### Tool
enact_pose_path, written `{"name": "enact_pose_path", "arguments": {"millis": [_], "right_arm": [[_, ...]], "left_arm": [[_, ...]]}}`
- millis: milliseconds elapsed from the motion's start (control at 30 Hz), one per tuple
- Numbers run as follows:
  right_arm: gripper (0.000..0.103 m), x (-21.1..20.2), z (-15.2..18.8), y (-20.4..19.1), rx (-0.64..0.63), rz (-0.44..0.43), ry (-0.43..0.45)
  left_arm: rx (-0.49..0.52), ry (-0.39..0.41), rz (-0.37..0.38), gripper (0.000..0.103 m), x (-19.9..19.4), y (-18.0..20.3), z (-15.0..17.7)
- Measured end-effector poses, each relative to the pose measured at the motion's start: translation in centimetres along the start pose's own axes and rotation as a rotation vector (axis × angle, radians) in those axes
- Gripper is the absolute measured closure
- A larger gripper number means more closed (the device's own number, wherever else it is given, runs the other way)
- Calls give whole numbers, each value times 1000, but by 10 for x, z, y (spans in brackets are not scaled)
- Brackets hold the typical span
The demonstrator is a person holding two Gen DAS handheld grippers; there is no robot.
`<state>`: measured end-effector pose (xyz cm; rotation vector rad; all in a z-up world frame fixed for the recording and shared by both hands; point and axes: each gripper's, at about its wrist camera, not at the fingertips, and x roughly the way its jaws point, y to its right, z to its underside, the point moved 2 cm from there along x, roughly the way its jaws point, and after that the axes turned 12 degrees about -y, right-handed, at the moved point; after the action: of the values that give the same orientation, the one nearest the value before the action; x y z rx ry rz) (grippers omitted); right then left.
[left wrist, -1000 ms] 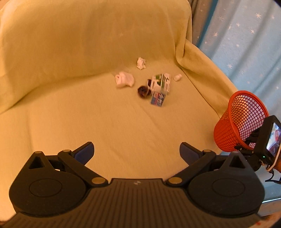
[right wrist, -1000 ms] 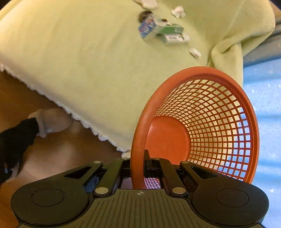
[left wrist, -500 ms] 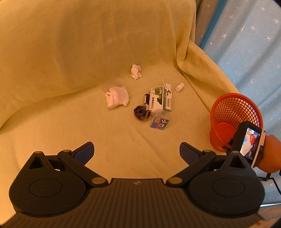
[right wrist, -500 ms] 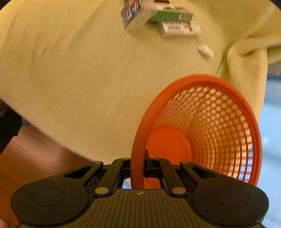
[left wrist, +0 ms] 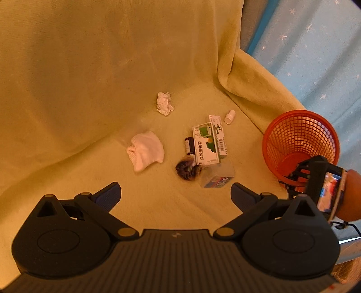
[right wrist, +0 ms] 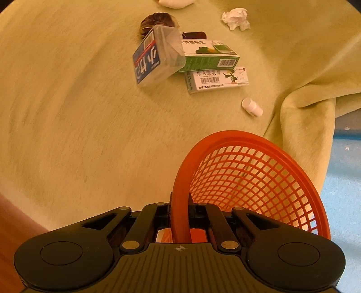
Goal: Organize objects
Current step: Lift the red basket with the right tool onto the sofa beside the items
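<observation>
left gripper (left wrist: 174, 193): jaws spread wide, empty, above the blanket (left wrist: 90, 90) | right gripper (right wrist: 180, 216): clamped on rim of orange basket (right wrist: 259, 180); basket at blanket's right edge | boxes (left wrist: 208, 144), sock (left wrist: 146, 151), tissue (left wrist: 164, 103) lie mid-blanket

Matt, fuzzy yellow-green cloth cover (right wrist: 90, 135); orange plastic mesh basket (right wrist: 248, 180), smooth-rimmed; glossy printed cardboard boxes (right wrist: 216, 77); clear plastic case (right wrist: 158, 56); crumpled white paper (right wrist: 235, 18); soft white cloth (left wrist: 146, 151); matt black ribbed gripper housings.

Black tool (left wrist: 175, 193), blue fingertips (left wrist: 107, 195)
</observation>
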<state>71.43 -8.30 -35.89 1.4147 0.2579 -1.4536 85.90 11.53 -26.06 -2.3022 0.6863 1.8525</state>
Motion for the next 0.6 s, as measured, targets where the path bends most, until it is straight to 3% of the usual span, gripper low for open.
{"name": "enact_pose_path", "arguments": {"millis": [267, 600], "right_arm": [[102, 3, -7, -3, 13, 1, 39], [102, 0, -12, -3, -9, 13, 102]], "left_arm": [[-12, -4, 16, 1, 36, -1, -27], [33, -14, 43, 1, 82, 27, -56]]}}
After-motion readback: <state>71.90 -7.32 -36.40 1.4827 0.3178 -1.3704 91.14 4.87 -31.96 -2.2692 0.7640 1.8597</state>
